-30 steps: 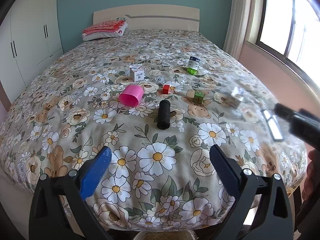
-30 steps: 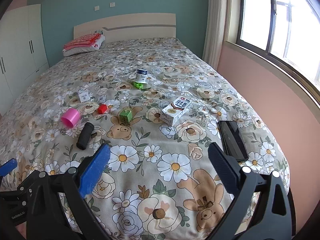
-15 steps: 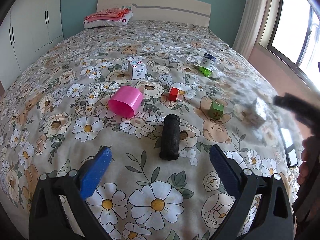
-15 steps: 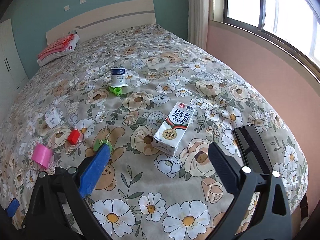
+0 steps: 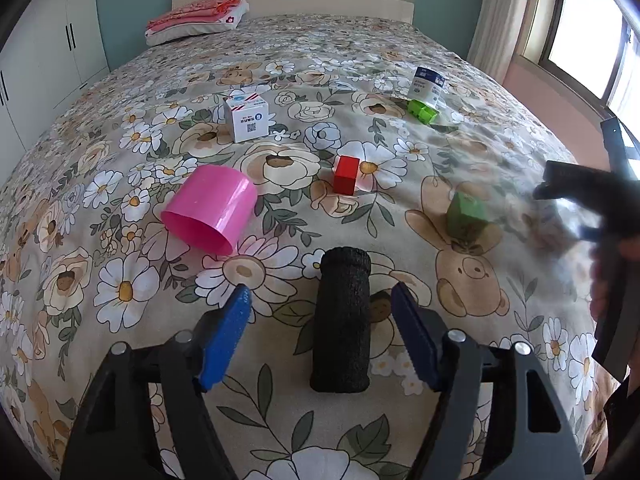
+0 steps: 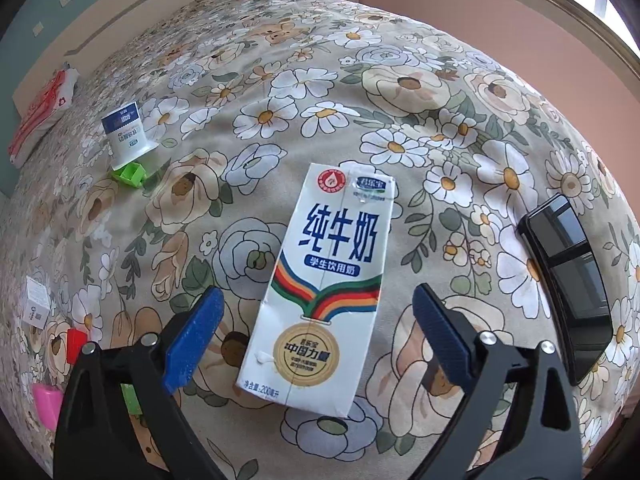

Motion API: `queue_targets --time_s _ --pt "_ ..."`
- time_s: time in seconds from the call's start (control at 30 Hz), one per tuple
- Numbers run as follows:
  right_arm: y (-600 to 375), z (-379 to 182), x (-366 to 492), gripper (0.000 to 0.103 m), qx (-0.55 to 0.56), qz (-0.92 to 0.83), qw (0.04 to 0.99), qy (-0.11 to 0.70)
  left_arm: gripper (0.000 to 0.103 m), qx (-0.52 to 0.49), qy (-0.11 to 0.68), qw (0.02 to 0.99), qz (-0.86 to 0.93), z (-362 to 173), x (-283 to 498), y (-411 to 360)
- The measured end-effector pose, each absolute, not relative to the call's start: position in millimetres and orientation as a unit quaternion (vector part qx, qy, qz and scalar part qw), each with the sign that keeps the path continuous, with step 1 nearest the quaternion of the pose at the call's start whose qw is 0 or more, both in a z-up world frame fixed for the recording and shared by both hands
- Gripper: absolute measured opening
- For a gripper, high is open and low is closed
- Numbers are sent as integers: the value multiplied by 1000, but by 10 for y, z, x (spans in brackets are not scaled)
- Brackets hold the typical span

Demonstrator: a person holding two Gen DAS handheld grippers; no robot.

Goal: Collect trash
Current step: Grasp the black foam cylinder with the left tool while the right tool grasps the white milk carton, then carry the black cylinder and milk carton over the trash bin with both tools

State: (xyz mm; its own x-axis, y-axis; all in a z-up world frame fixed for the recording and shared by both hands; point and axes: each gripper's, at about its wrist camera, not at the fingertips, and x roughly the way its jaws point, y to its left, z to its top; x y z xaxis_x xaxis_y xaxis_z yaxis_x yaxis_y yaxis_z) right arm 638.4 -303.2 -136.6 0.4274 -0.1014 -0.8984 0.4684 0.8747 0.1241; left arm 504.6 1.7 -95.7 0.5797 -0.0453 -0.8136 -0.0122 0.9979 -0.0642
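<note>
On the floral bedspread (image 5: 120, 292) a black foam cylinder (image 5: 342, 320) lies lengthwise between the blue pads of my open left gripper (image 5: 322, 334), apart from both pads. In the right wrist view a white milk carton (image 6: 324, 284) lies flat between the pads of my open right gripper (image 6: 316, 334), untouched. A yogurt cup (image 5: 427, 85) stands at the back, also in the right wrist view (image 6: 126, 132). A small white box (image 5: 246, 118) stands near the middle. The right gripper shows blurred at the right edge of the left wrist view (image 5: 600, 216).
A pink cup (image 5: 210, 210) lies on its side left of the cylinder. A red block (image 5: 346, 174), a green block (image 5: 466, 214) and a green clip (image 5: 422, 110) lie around. A black phone (image 6: 568, 272) lies right of the carton. Pillow (image 5: 196, 20) at the headboard.
Both grippers have moved forward and down to the bed. The left now straddles the black cylinder, the right straddles the milk carton. The left jaws have narrowed somewhat.
</note>
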Motion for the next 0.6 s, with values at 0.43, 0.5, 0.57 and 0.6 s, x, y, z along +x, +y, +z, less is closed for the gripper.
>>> queue_targets --time_s 0.43,0.5,0.57,0.6 --pt "-3029 -1293 6235 48 156 -129 839 504 33 -50 483 873 -54 -1013 4996 -27" --pt "-3032 -1166 6160 48 154 -123 845 497 33 -51 475 877 -54 -901 4928 -9" --pt "-3019 -1009 6080 48 148 -117 852 488 33 -51 468 881 -56 -762 4859 1" --pt "-3008 -922 6035 48 146 -115 856 483 33 -51 464 883 -56 -683 4822 9"
